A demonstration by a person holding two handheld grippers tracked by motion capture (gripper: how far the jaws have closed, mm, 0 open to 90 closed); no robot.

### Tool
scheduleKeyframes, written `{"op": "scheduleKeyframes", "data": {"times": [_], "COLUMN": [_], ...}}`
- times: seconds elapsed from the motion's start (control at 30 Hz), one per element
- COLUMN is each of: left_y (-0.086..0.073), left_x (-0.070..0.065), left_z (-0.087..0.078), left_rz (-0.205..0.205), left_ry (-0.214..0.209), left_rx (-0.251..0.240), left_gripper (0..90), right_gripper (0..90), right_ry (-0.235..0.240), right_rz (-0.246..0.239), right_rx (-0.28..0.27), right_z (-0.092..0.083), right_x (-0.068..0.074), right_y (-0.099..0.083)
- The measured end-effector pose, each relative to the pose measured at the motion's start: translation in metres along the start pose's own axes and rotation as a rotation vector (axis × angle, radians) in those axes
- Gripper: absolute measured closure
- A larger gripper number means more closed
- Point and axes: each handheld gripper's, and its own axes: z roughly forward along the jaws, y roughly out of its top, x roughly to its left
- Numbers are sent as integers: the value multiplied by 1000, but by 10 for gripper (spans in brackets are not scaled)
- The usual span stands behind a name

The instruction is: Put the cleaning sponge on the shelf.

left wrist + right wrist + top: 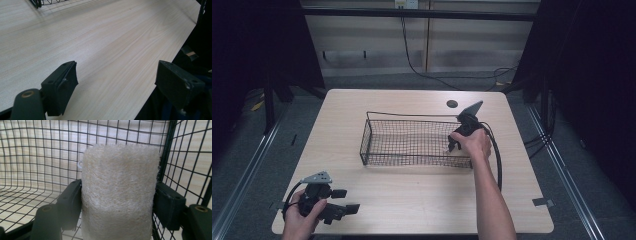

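Right gripper [117, 202] tilted into basket [377, 131], clamping sponge [120, 192]

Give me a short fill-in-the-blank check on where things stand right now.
1. The right gripper holds a pale fibrous ____.
2. It is inside the black wire ____, near one end wall.
3. The left gripper has its jaws ____, nothing between them.
4. The left gripper rests over the wooden ____.

Missing words: sponge; basket; open; table
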Motion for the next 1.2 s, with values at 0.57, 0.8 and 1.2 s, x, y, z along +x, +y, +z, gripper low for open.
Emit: {"op": "scheduleKeyframes", "data": {"times": [0.57,0.8,1.2], "left_y": [0,0,0], "left_x": [0,0,0], "left_z": [0,0,0], "left_rz": [6,5,5], "left_ry": [-5,-3,-1], "left_rx": [5,3,0], "left_gripper": [174,174,174], "right_gripper": [298,258,249], "right_ry": [-71,-73,-59], "right_rz": [-9,-4,-18], "right_rx": [4,21,4], "right_z": [10,9,3], "right_x": [10,12,10], "right_y": [1,2,-1]}}
